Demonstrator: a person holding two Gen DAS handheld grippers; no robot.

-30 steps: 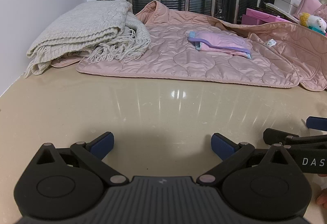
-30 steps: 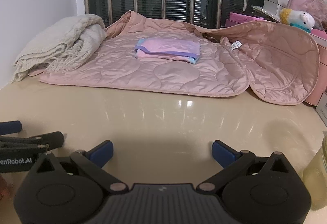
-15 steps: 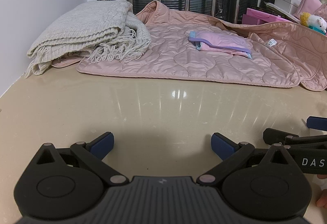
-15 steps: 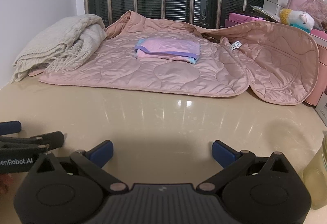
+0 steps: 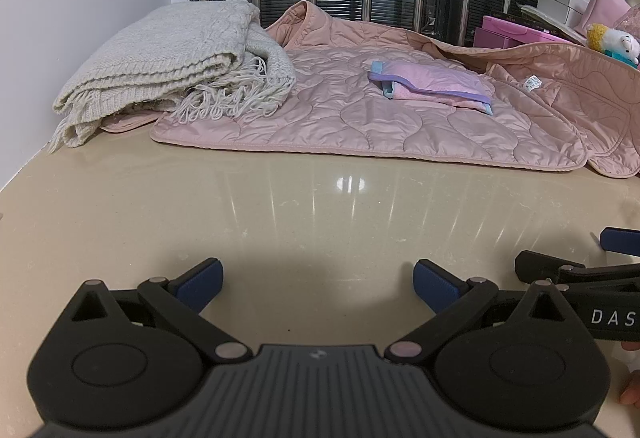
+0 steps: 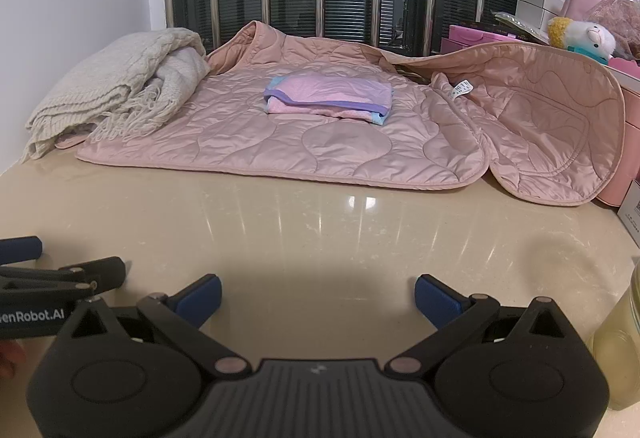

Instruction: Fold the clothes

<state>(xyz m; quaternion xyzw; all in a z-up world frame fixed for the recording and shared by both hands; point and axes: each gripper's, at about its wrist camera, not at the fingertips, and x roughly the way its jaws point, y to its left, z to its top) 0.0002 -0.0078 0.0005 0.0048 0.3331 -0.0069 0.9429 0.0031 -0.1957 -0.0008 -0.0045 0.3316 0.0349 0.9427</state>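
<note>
Your left gripper (image 5: 318, 280): fingers spread wide, empty, low over the beige table (image 5: 320, 206). Your right gripper (image 6: 318, 296): likewise spread and empty, just beside the left. Pink quilted jacket (image 6: 288, 134): laid out flat at the table's far side, well apart from both. Folded pink-and-purple garment (image 6: 330, 96): resting on the jacket. Folded cream knit blanket (image 5: 168, 54): overlapping the jacket's left edge.

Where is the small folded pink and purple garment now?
The folded garment lies on top of the pink quilted jacket at the far side of the table, right of the cream knitted blanket.
</note>
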